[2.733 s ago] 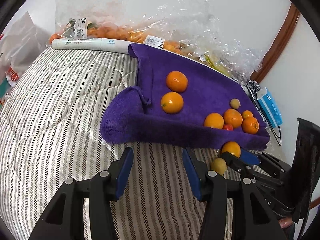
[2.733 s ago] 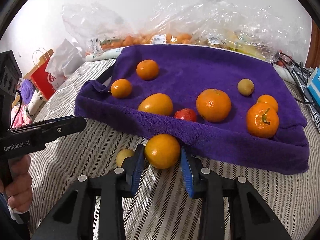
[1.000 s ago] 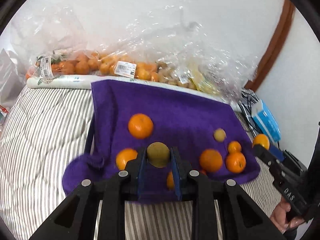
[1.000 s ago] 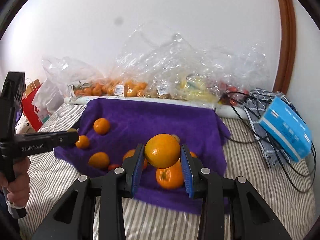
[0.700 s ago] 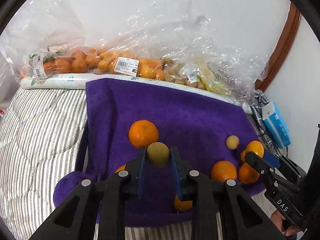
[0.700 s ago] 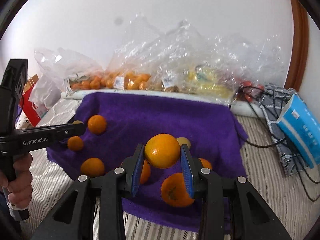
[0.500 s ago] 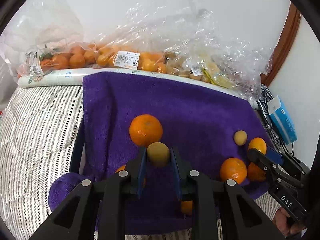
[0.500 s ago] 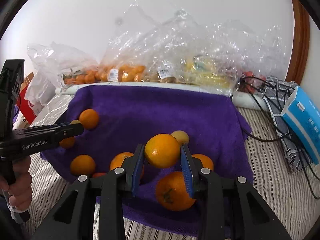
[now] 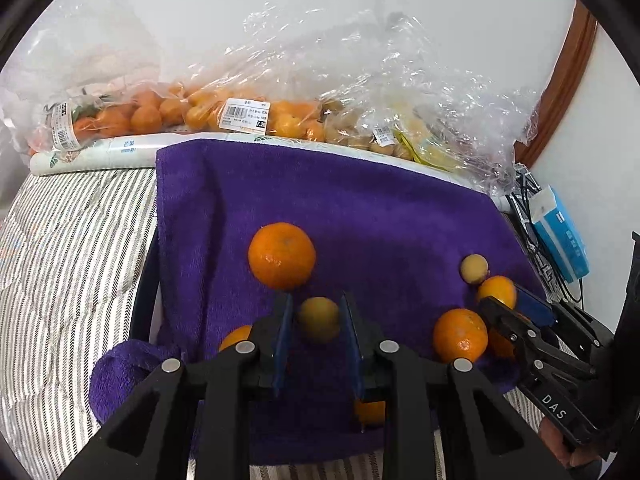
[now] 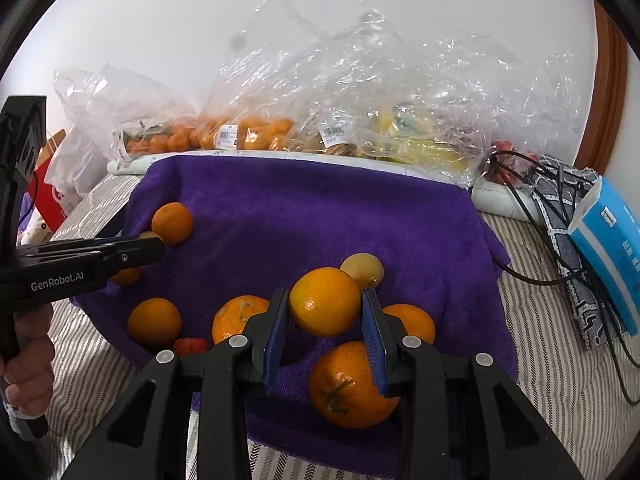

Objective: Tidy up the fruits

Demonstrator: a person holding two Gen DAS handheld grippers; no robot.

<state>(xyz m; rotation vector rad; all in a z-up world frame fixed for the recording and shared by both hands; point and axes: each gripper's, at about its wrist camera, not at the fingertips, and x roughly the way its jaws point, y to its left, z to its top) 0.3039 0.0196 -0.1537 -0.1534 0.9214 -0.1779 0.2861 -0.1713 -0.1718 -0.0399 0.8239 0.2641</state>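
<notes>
While the left wrist view looks down over the purple towel (image 9: 360,216), the left gripper (image 9: 316,320) has its blue-padded fingers (image 9: 282,332) closed on a small yellow-green fruit (image 9: 319,318), held above the towel just below a large mandarin (image 9: 281,255) lying there. Two more orange fruits are mostly hidden behind the black finger arms, one (image 9: 234,337) at the left and one (image 9: 370,412) lower right, so only slivers show. At the right edge the right gripper (image 9: 505,298) comes in side-on, clamped on an orange (image 9: 495,289) that it partly covers; beside it sit another mandarin (image 9: 460,335) and a small pale fruit (image 9: 473,268). Clear plastic bags (image 9: 360,92) along the wall blur what they hold. From the right wrist view, the right gripper (image 10: 325,320) grips the orange (image 10: 324,301) between its fingers (image 10: 275,330), over the towel (image 10: 320,216) spread on the striped bed (image 10: 552,360). A stemmed mandarin (image 10: 347,385) lies under the fingers, partly covered, and a pale lemon-like fruit (image 10: 365,269) peeks out behind the held orange. The left gripper (image 10: 154,245) enters from the left; its small fruit (image 10: 149,235) barely shows above the fingers. A small red fruit (image 10: 191,346) is half hidden at the towel's edge.
</notes>
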